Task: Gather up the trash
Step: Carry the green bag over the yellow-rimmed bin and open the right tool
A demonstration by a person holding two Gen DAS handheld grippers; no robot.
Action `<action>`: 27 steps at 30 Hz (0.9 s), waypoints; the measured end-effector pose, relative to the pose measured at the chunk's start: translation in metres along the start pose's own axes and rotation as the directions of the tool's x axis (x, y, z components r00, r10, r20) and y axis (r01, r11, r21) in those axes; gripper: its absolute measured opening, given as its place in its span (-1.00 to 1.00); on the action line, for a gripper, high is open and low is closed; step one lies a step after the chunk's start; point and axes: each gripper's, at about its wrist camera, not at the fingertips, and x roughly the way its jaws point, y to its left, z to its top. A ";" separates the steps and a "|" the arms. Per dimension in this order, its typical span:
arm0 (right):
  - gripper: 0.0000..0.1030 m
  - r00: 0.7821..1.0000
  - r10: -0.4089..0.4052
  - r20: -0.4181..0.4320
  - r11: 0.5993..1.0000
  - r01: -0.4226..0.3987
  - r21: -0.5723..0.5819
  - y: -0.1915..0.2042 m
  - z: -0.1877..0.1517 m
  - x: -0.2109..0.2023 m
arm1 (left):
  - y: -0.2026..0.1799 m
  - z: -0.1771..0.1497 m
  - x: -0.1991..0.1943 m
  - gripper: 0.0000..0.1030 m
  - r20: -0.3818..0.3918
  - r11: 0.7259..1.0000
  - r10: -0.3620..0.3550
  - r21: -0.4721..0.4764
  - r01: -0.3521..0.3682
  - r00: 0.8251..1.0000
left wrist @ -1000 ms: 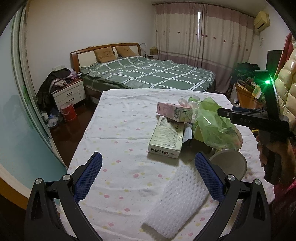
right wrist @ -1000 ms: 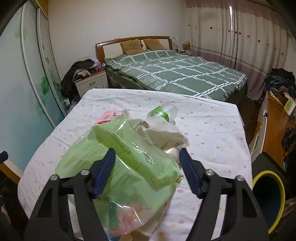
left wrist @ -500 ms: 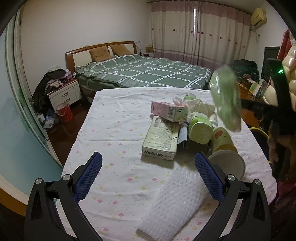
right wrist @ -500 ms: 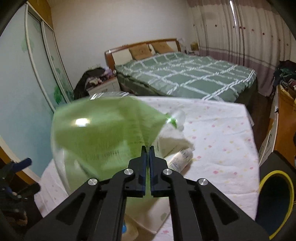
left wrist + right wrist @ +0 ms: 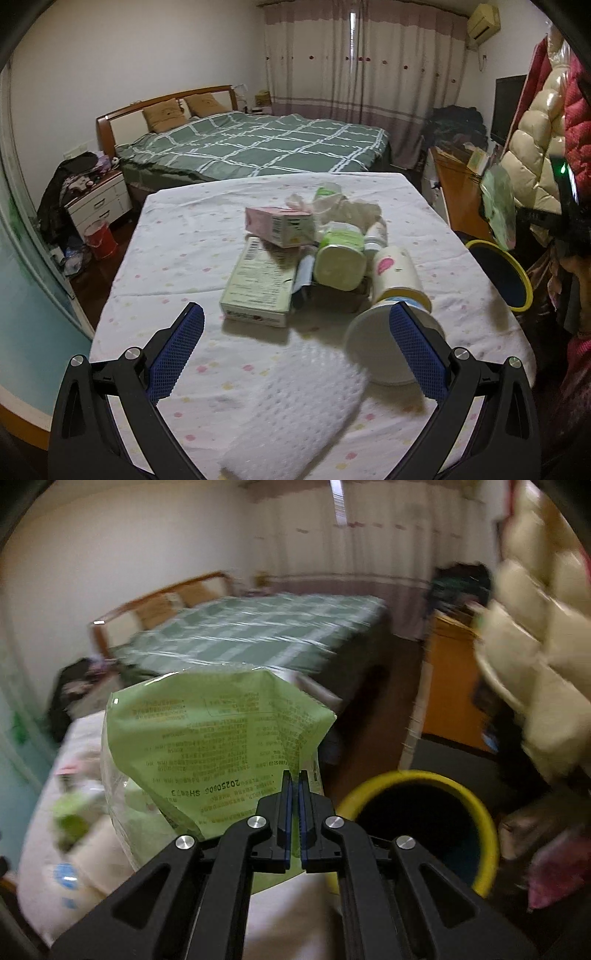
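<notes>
My right gripper (image 5: 294,786) is shut on a green plastic bag (image 5: 207,738) and holds it in the air beside the table, left of a yellow-rimmed bin (image 5: 424,819). The bag (image 5: 498,203) and bin (image 5: 498,273) also show at the right of the left wrist view. My left gripper (image 5: 295,343) is open and empty, low over the table (image 5: 177,236), above a white foam net sleeve (image 5: 295,398). Beyond it lie a paper cup (image 5: 395,280), a green tub (image 5: 340,254), a pale green box (image 5: 258,280), a pink box (image 5: 279,223) and crumpled tissue (image 5: 351,210).
A bed (image 5: 258,147) stands behind the table, a nightstand (image 5: 99,199) and red bucket (image 5: 99,240) at the left. A wooden cabinet (image 5: 461,192) and hanging coats (image 5: 539,140) crowd the right, close to the bin.
My right gripper closed on the green bag, lifted it off the pile and swung it right, off the table, next to the bin. The left gripper stayed open over the foam sleeve.
</notes>
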 end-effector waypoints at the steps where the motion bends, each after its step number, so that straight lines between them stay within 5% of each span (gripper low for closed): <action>1: -0.94 0.999 -0.039 -0.012 0.999 0.039 0.011 -0.012 -0.002 0.007 | -0.004 0.001 0.002 0.92 -0.003 1.000 -0.006 0.004 0.006 1.000; 4: -0.94 0.987 -0.150 -0.067 0.987 0.153 0.043 -0.054 -0.013 0.033 | -0.013 0.002 0.007 0.92 -0.012 1.000 -0.021 0.014 0.021 1.000; 12: -0.91 0.956 -0.222 -0.193 0.967 0.242 0.083 -0.107 -0.045 0.088 | -0.031 0.006 0.017 0.92 -0.032 0.998 -0.040 0.041 0.041 0.999; 16: -0.56 0.946 -0.248 -0.210 0.958 0.271 0.089 -0.113 -0.050 0.099 | -0.035 0.007 0.020 0.92 -0.036 0.998 -0.041 0.052 0.043 0.998; 18: -0.40 0.945 -0.256 -0.203 0.956 0.278 0.090 -0.114 -0.050 0.099 | -0.035 0.006 0.021 0.92 -0.040 0.997 -0.045 0.054 0.047 0.998; 27: -0.35 0.969 -0.214 -0.124 0.969 0.226 0.096 -0.089 -0.048 0.054 | -0.035 0.000 0.045 0.92 -0.077 0.994 -0.067 0.083 0.074 0.995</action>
